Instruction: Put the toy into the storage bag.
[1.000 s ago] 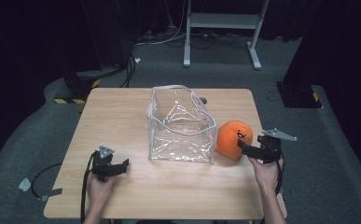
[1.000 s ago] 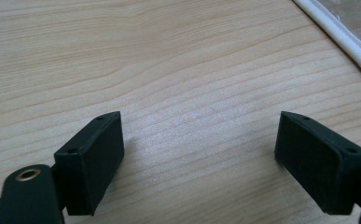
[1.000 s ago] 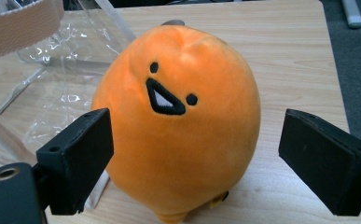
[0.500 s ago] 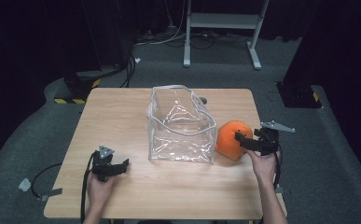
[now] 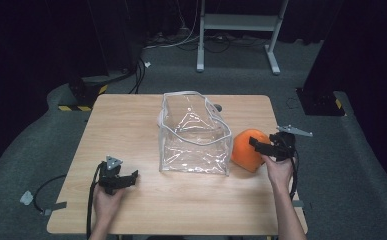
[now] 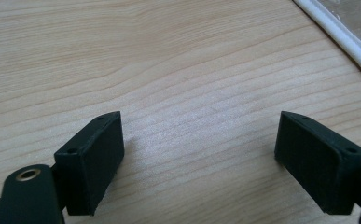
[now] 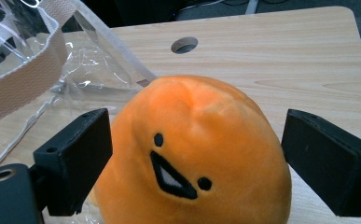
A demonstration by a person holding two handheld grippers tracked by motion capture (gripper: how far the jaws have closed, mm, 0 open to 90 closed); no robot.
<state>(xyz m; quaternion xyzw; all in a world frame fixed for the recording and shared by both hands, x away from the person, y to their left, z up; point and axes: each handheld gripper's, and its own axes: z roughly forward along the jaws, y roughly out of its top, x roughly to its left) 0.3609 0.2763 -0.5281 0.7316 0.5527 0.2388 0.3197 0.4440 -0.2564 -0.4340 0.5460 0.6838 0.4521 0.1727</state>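
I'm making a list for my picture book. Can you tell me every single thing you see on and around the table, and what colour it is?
plush toy: one, orange with a stitched black face, on the table just right of the bag, between the right gripper's open jaws
clear bag: one, see-through plastic with white trim and a beige strap, standing open at the middle of the table
table: one, light wood, with a round hole near its far edge
metal stand: one, grey-white, on the floor behind the table
cables: several, black, on the grey floor at the back left
left gripper: one, black, open, over bare wood at the near left
right gripper: one, black, open around the plush toy
hands: two, coming in from the near edge
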